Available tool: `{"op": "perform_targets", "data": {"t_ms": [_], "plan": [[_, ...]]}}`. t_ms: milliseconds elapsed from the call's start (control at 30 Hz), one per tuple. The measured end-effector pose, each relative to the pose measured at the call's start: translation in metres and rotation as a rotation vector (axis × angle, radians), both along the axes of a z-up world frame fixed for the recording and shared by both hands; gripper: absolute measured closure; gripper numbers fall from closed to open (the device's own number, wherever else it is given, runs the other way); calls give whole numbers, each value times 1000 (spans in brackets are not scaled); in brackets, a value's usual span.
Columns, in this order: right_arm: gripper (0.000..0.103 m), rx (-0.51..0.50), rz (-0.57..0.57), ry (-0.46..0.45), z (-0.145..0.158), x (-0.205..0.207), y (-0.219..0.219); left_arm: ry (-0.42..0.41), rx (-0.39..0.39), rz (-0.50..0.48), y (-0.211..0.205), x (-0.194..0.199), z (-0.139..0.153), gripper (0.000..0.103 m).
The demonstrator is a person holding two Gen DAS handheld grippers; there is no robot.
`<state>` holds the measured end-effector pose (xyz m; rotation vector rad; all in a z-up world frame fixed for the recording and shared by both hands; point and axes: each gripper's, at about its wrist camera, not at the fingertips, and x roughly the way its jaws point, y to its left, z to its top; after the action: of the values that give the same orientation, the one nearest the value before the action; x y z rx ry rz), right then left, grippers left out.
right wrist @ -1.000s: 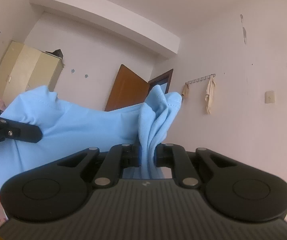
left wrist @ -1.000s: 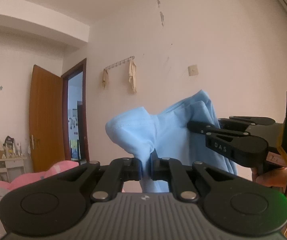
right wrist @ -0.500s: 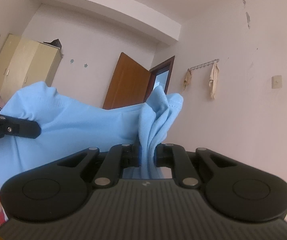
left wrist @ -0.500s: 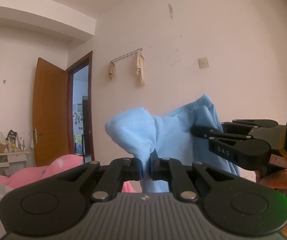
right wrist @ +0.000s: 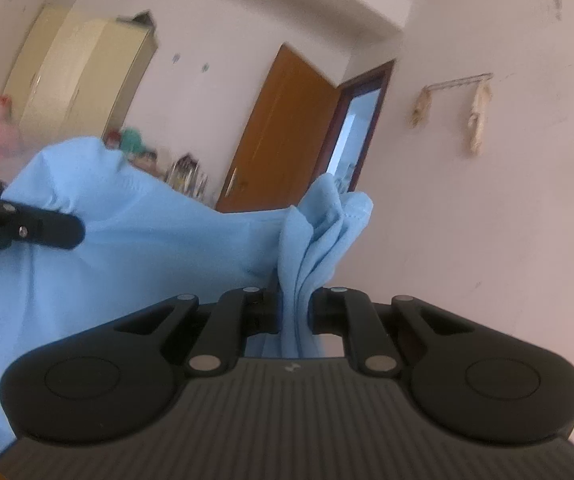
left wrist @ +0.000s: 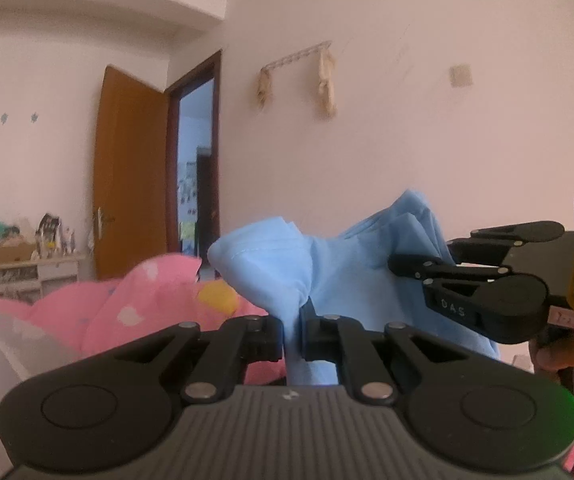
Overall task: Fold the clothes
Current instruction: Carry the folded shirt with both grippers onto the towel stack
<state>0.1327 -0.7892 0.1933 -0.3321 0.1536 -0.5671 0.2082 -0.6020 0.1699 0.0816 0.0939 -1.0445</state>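
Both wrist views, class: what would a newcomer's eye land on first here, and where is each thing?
First, the light blue garment, stretched in the air between the left claw and the right claw, each shut on a bunched edge. Next, the pink bedding low on the left in the left wrist view. Behind, the brown door stands open.

This is a bedroom in a home. A pink patterned quilt [left wrist: 135, 304] lies at lower left, a brown wooden door [left wrist: 129, 176] stands open at centre left, a cream wardrobe [right wrist: 79, 76] fills the upper left, and a wall hook rail [left wrist: 295, 54] holds hanging cloths.
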Motion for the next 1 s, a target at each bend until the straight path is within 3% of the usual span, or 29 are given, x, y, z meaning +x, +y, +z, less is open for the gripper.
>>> {"op": "perform_targets", "data": {"t_ms": [400,500,600,667,767,833,900,933,967,1000], "plan": [[93,109,98,239,-50,87,-20,155,67,45,-14,76,-66,93],[87,151,77,254,-54,103,-33,224,77,43,-14,92,-76,82],[72,268,48,276,-63,108,-52,300,53,56,-10,109,-83,65],[43,339,-40,239,-67,105,-66,362,15,78,-4,121,-86,56],[30,446,-96,96,-61,81,-83,379,-23,134,6,128,-86,55],[29,487,-111,-34,-53,62,-89,348,-53,190,15,127,-81,55],[29,517,-77,-97,-47,47,-88,316,-85,208,20,124,-75,56],[33,533,-58,-127,-45,40,-86,294,-89,191,21,120,-71,56],[43,548,-40,-156,-42,33,-85,267,-78,164,19,115,-69,56],[49,568,-1,-143,-41,35,-83,243,-62,136,16,110,-67,56]]}}
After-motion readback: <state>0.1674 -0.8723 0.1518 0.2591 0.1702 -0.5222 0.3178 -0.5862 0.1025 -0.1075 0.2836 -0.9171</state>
